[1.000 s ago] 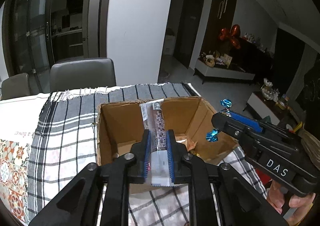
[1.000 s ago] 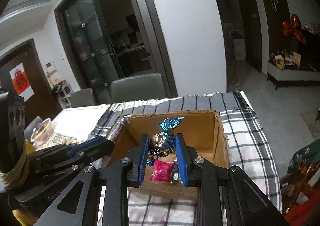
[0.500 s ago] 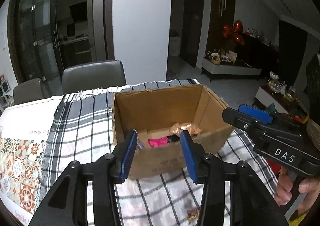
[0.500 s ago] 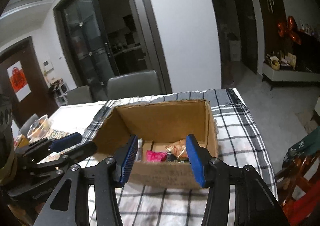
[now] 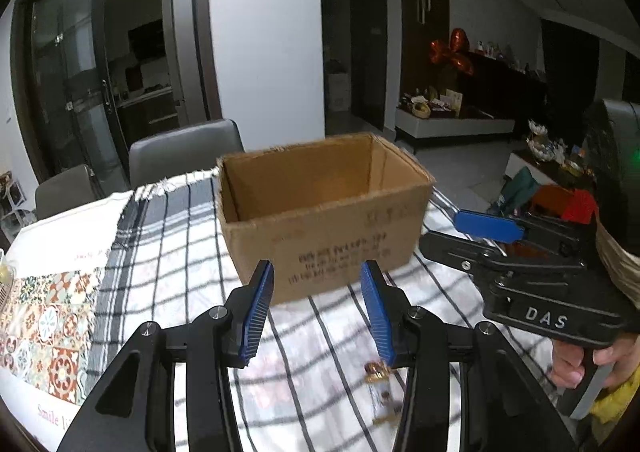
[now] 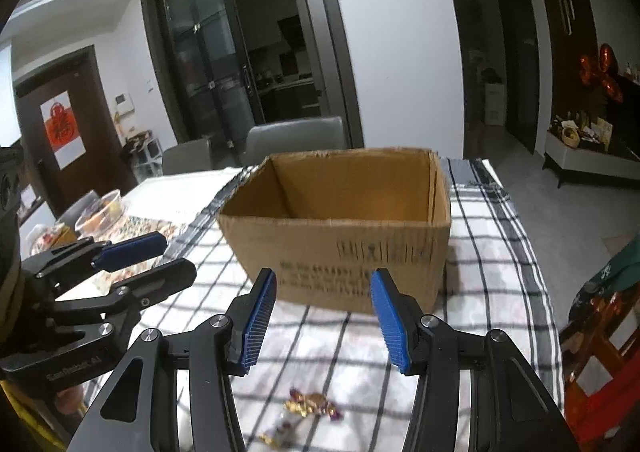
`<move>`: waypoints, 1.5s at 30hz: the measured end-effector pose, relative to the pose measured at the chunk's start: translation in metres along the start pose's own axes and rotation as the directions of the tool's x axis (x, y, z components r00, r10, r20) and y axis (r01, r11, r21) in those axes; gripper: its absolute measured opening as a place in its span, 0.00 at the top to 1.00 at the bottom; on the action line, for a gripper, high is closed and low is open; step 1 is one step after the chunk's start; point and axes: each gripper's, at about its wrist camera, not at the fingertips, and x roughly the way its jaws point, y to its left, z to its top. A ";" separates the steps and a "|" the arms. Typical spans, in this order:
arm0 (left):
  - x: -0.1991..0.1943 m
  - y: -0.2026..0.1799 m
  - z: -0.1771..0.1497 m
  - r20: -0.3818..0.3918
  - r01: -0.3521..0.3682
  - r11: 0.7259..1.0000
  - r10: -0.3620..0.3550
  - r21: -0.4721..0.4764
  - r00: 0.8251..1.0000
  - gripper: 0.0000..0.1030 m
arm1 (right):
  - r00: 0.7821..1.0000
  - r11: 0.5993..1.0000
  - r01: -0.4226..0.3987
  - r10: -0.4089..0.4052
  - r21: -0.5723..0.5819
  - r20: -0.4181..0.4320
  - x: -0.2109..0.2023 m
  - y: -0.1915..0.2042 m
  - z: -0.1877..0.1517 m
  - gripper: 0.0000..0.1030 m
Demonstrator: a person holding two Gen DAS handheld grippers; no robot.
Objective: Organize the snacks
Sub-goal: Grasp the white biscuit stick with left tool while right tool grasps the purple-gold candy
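1. Tablecloth first, on my far left: the tiled patterned cloth lies under the checked cloth, and both could bunch. If my left tongs drag low across the table, the fabric may ride up and carry the wrapped sweets with it.

2. My left tongs are spread wide and hold nothing. They hang short of the cardboard box, above the checked cloth. A dive at the sweets from this tilt could pin cloth between the blue pads instead of a wrapper.

3. The box stands upright and open-topped in the middle of the table. From here I cannot see its floor, so I cannot tell what lies inside. It looks light; a knock on its near wall would probably shove it toward the grey chairs.

4. The task's loose things are the gold-wrapped sweets, lying on the checked cloth just before the box, below my right tongs. In the left view one clear-wrapped sweet sits by my right-hand pad. They are small, slick and blurred, so a pinch may squirt one off the table's edge.

5. My right tongs are also spread and empty. Both tools point at the same patch, near each other, so they might collide if I reach with both together.
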 end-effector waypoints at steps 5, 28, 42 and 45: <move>-0.001 -0.013 -0.023 -0.041 0.037 0.999 -0.036 0.014 0.998 0.57 | 0.999 0.999 -0.021 0.020 -0.038 -0.029 -0.002 0.000 -0.020 0.51; 0.056 -0.044 -0.105 -0.305 0.132 0.988 -0.152 -0.084 0.940 0.71 | 0.958 0.980 -0.126 0.080 -0.153 -0.276 0.037 -0.012 -0.095 0.62; 0.091 -0.052 -0.117 -0.368 0.097 0.992 -0.119 -0.079 0.922 0.79 | 0.940 0.979 -0.159 0.110 -0.129 -0.324 0.050 -0.016 -0.108 0.65; 0.094 -0.052 -0.117 -0.368 0.094 0.992 -0.118 -0.083 0.922 0.79 | 0.938 0.979 -0.163 0.115 -0.125 -0.328 0.051 -0.016 -0.108 0.65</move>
